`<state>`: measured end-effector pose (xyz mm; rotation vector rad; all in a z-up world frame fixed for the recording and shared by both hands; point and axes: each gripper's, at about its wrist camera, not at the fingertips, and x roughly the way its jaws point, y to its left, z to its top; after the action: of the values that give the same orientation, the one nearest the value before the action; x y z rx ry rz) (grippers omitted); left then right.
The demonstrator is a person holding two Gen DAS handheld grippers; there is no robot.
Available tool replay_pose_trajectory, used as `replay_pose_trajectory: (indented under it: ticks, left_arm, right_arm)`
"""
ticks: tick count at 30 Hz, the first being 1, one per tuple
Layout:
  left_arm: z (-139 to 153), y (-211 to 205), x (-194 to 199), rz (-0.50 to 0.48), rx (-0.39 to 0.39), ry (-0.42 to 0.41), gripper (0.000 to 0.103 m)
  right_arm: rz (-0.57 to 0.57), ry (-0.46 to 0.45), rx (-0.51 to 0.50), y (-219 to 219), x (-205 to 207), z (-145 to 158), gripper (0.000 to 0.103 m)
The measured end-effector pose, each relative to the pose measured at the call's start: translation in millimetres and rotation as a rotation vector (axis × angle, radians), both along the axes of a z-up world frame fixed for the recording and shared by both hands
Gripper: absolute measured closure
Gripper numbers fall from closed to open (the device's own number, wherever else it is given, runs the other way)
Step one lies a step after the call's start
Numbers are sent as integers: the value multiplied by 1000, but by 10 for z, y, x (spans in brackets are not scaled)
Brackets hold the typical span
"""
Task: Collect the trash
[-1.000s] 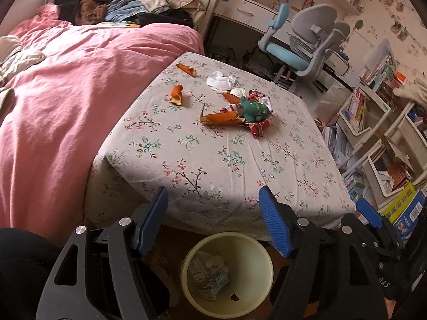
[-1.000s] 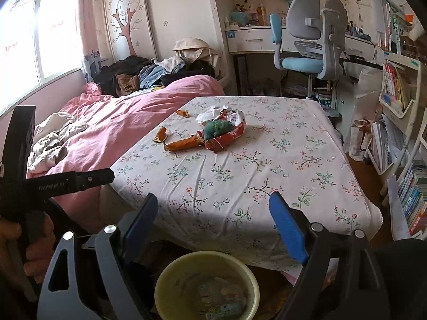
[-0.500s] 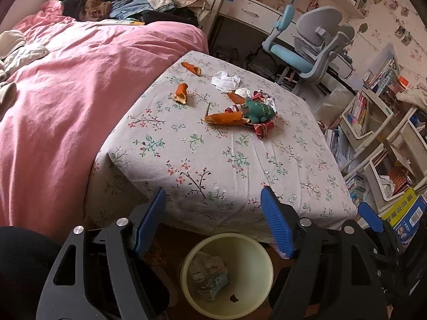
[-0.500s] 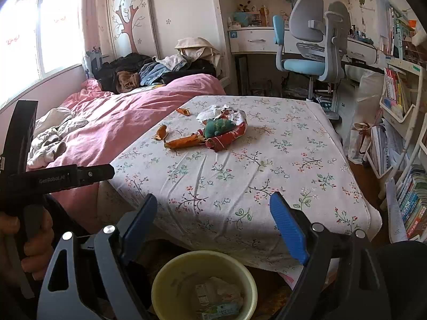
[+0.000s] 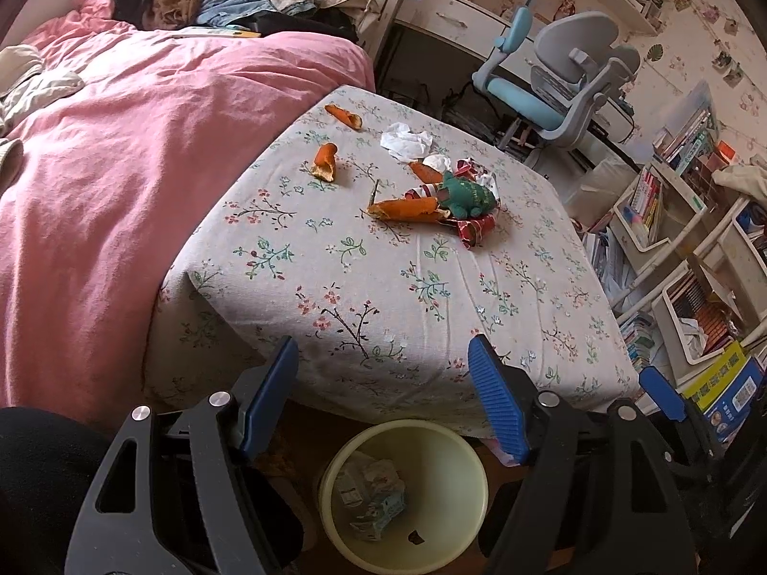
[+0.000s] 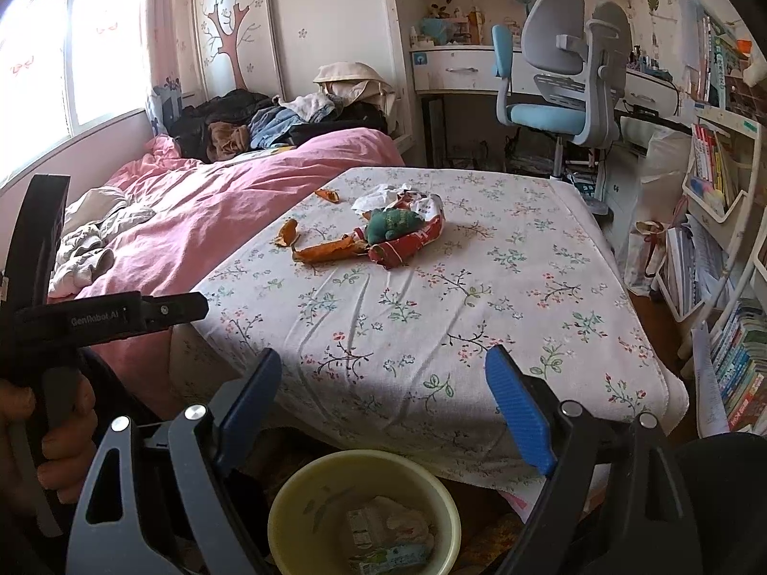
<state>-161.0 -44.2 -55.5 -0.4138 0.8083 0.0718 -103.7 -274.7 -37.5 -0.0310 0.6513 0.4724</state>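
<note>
Trash lies on a floral-clothed table (image 5: 383,287): orange peels (image 5: 407,208) (image 5: 326,160) (image 5: 342,116), crumpled white paper (image 5: 405,141), a red wrapper (image 5: 472,230) and a green crumpled bag (image 5: 467,196). In the right wrist view the peel (image 6: 331,249), wrapper (image 6: 407,244) and green bag (image 6: 390,223) sit mid-table. A pale yellow bin (image 5: 405,493) (image 6: 364,512) with some trash stands on the floor under the near edge. My left gripper (image 5: 383,383) and right gripper (image 6: 383,393) are both open and empty, above the bin.
A pink bed (image 5: 120,153) adjoins the table on the left. A blue-grey chair (image 5: 561,91) and white desk stand behind. Bookshelves (image 5: 671,220) and stacked books crowd the right side. My left gripper's body shows in the right wrist view (image 6: 72,321).
Both grippers have risen and drifted slightly forward toward the table; the jaws stay open and empty. Nothing on the table has moved.
</note>
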Motion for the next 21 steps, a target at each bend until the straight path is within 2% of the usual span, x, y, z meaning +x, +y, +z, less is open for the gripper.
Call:
replay_pose_trajectory:
  ticks: [21]
  left_arm:
    - [-45,-14,106,-1,-9,17,33]
  right_arm:
    - [3,1,-7,59,46,-25,20]
